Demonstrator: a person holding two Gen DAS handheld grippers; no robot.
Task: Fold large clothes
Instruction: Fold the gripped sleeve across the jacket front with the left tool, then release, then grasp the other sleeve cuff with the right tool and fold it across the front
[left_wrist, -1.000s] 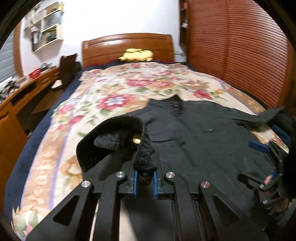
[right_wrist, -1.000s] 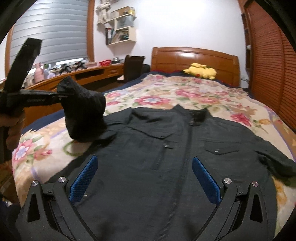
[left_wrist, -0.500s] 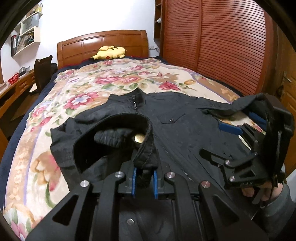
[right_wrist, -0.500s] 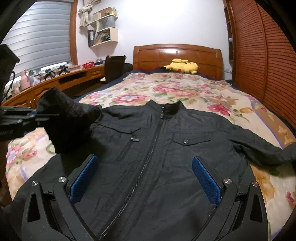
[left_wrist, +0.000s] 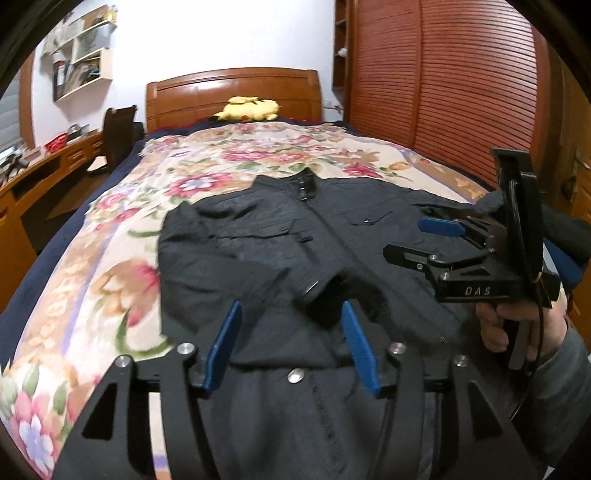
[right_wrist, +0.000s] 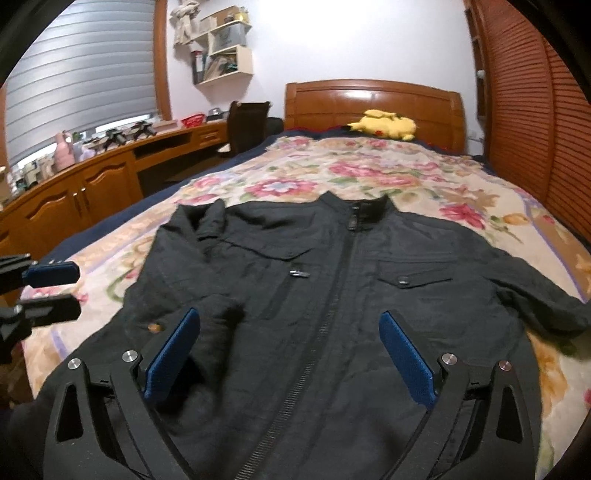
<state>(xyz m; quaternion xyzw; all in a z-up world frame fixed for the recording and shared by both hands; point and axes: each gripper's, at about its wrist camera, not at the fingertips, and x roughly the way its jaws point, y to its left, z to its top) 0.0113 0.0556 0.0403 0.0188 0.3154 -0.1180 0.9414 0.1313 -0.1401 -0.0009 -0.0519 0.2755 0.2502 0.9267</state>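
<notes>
Left gripper (left_wrist: 291, 343) has just been opening, jaws now apart, and the cuff (left_wrist: 325, 291) lies blurred between the blue pads, neither pressing on it. Right gripper (right_wrist: 290, 354) hovers with jaws spread wide and nothing in them, low over the jacket's front. On the bed (right_wrist: 388, 173), the floral cover carries the black jacket (right_wrist: 332, 295), zipped and front up, collar toward the headboard (right_wrist: 373, 99). One sleeve (left_wrist: 229, 273) is folded in across the chest; the other reaches out toward the bed's edge. Yellow plush (right_wrist: 384, 125) sits by the headboard. Zipper (right_wrist: 332, 306) runs down the middle, between the right gripper's pads.
</notes>
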